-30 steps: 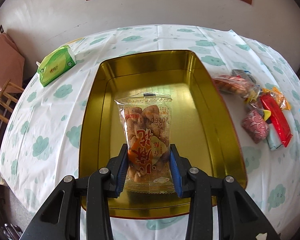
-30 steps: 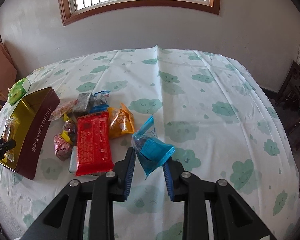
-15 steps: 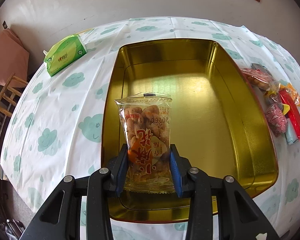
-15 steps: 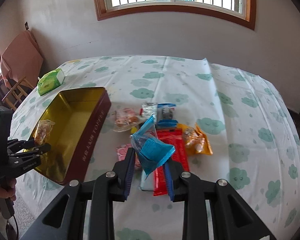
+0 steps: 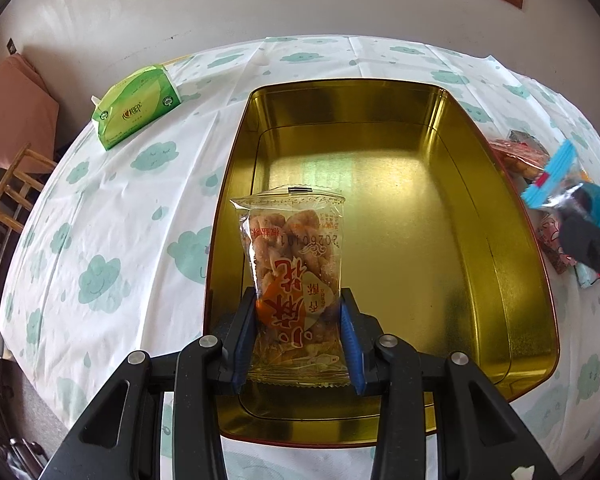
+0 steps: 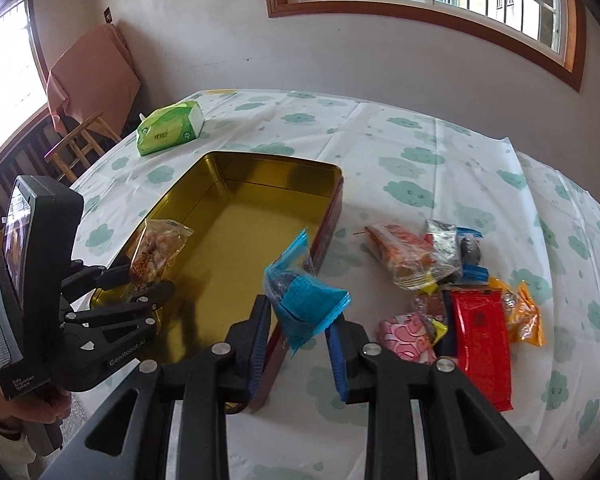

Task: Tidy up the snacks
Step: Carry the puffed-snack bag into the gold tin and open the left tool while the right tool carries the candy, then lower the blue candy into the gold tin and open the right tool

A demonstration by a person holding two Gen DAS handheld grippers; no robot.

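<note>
Snacks are being gathered toward a rectangular gold-lined tin (image 5: 440,216). In the left wrist view, a clear crinkly packet of fried twists (image 5: 296,272) is being clamped by the left gripper (image 5: 298,340) above the tin's glossy floor. In the right wrist view, a crumpled blue foil packet (image 6: 306,304) is being pinched by the right gripper (image 6: 298,354) over the tin's maroon wall, while loose wrapped snacks (image 6: 452,284) are lying on the cloud-print tablecloth (image 6: 420,168).

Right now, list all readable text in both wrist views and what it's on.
"20260101": clear snack packet of fried twists in the left gripper, printed upside down.
"GenRobot.AI": left gripper's black body.
"Data Acquisition System": same gripper's handle.
Packet's large red characters, green tissue pack logo, red wrapper: unreadable.
</note>
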